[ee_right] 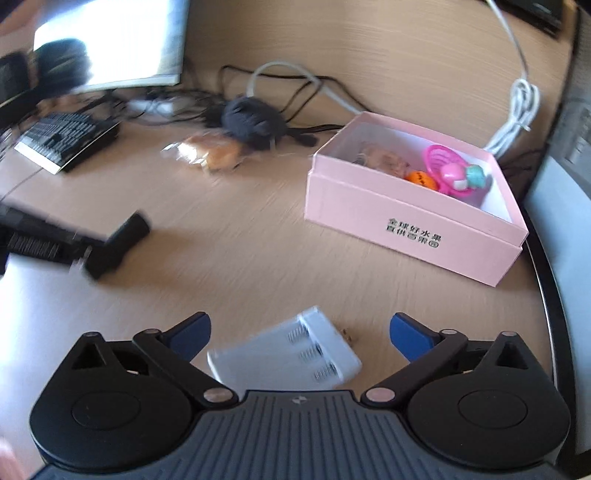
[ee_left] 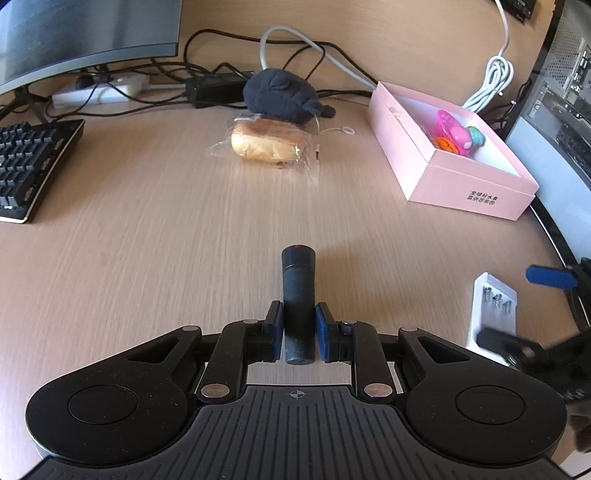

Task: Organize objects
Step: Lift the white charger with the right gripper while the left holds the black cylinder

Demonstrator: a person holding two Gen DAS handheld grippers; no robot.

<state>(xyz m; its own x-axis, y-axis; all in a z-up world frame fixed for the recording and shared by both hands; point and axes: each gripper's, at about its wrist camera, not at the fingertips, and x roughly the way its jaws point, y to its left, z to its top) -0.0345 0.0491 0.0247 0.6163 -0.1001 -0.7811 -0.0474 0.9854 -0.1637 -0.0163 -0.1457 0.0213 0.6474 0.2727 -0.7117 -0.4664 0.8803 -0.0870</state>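
My left gripper (ee_left: 298, 328) is shut on a black cylinder (ee_left: 298, 295) with a red dot on its tip, held above the wooden desk (ee_left: 147, 240); it also shows in the right wrist view (ee_right: 118, 245). My right gripper (ee_right: 300, 332) is open, its jaws wide on either side of a white battery charger (ee_right: 291, 356) lying on the desk; the charger shows in the left wrist view (ee_left: 493, 310). An open pink box (ee_right: 406, 225) holds a pink toy (ee_right: 448, 171) and an orange ball (ee_right: 419, 179). A wrapped bun (ee_left: 267, 142) lies beside a dark plush (ee_left: 282, 94).
A keyboard (ee_left: 27, 166) sits at the left under a monitor (ee_left: 81, 33). Cables, a power strip (ee_left: 99, 90) and a black adapter (ee_left: 214, 88) run along the back. A computer case (ee_left: 565, 92) stands at the right, past the desk's curved edge (ee_right: 546, 277).
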